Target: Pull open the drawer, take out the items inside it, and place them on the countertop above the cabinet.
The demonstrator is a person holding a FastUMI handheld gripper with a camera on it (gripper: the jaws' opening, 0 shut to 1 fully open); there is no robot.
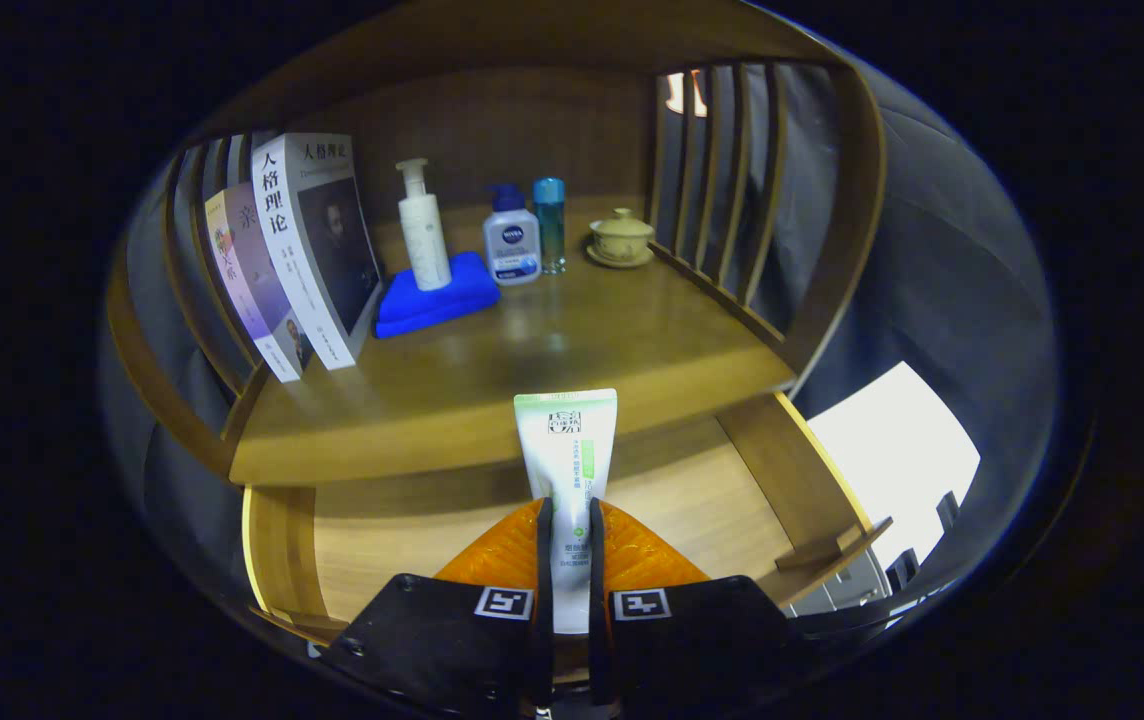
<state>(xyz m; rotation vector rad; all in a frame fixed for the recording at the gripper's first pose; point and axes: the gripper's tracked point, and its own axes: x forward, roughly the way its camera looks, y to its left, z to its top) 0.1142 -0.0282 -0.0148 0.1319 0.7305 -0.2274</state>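
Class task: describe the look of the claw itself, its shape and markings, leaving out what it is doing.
The claw has two narrow upright fingers backed by ribbed wedge-shaped pads. Each finger rises from a flat black block that carries a square black-and-white marker tag near its inner edge.

Book (307, 250) spine reads 人格理论; gripper (569, 515) fingers clamp tube (565, 440).

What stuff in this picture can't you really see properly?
- White tube: its lower end is hidden between the tool's fingers, which press on it, in the gripper view.
- Open drawer: its near part is covered by the tool.
- Blue cloth: partly hidden under the white pump bottle.
- Books: the rear ones are mostly covered by the front one.
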